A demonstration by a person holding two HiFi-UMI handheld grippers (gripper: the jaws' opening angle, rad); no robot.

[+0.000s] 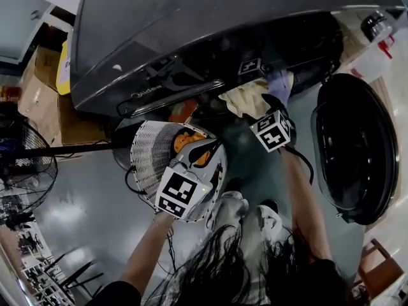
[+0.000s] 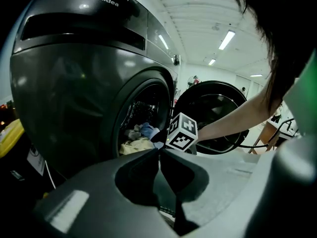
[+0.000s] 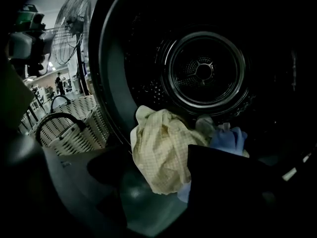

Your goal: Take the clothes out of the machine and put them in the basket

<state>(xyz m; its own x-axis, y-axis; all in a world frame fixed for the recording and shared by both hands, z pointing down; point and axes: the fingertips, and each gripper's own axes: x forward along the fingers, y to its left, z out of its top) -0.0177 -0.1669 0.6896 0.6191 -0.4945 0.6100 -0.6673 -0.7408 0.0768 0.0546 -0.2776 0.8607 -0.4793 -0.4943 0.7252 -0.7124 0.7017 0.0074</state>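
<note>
Right tongs (image 3: 153, 182) are spread wide at the mouth of the machine (image 1: 191, 30). The yellow checked cloth (image 3: 161, 152) sits right between the jaws, and I'd call that no grip yet. Left tongs (image 2: 159, 155) are pressed together on nothing, held over the white basket (image 1: 143, 152). In the head view the basket stands on the floor at about eight o'clock from the opening, and the door (image 1: 354, 148) is swung open at three o'clock.

How far along? Early, I'd say. The yellow cloth is draped over the drum's lip, a blue garment (image 3: 228, 140) lies at its three o'clock, and a pale piece is tucked just behind. All of it is still in the machine, so every one of those has to be pinched, lifted out and dropped in the basket.

Now the blind spots. The left tongs and their marker cube cover most of the basket's inside. An orange patch (image 1: 186, 139) shows there, garment or not I can't tell. The drum (image 3: 205, 71) is dark at the back, and the right jaw blocks its five o'clock corner.
</note>
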